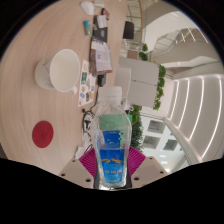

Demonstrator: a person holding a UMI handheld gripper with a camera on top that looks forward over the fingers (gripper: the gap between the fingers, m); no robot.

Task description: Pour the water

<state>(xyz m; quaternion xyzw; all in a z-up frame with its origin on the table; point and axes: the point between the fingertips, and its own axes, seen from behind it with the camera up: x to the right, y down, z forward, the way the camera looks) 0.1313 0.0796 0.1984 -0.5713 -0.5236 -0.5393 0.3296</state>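
Gripper (pixel 113 163) clamped on water bottle (pixel 113 140), tilted toward white cup (pixel 58 70). Could spill across wooden table (pixel 30 100) if tipped while short of cup.

Ahead of the hand-held gripper (pixel 113 160) we see a pale wood-grain surface (pixel 40 100) tilting away, a grey partition (pixel 137 80) with green plants (pixel 160 85) beyond it, and off to the side bright white curved ceiling light strips (pixel 190 105).

Tool-mounted view, forward over table (pixel 40 100)
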